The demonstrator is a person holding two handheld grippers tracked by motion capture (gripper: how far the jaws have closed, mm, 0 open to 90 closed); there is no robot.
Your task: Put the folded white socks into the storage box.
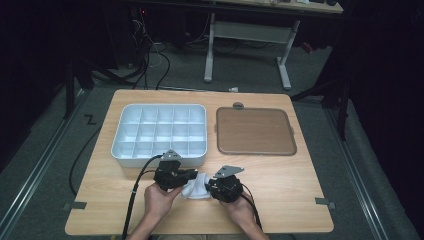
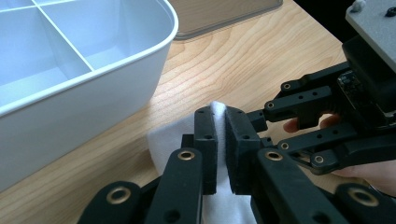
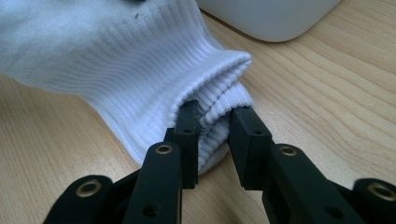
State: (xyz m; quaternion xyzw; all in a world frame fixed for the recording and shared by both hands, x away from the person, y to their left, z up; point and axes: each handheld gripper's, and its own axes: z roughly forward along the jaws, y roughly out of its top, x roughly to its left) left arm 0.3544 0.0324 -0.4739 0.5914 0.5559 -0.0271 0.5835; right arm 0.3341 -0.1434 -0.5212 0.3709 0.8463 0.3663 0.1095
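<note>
Fingers (image 2: 205,140) of the left gripper (image 2: 220,142) are pressed together on a thin fold of the white sock (image 3: 107,60), which lies on the table (image 1: 280,175) at the near edge, between the two hands. Right gripper (image 3: 214,135) has its jaws slightly apart around the sock's ribbed cuff, one finger (image 3: 187,130) touching the knit, the other just beside it. From above, the left gripper (image 1: 172,175) sits at 9 o'clock of the sock (image 1: 196,187) and the right gripper (image 1: 225,186) at 3 o'clock. A white tray (image 1: 120,135) with compartments lies at 11 o'clock of the sock, a brown mat (image 1: 255,131) at 1 o'clock.
</note>
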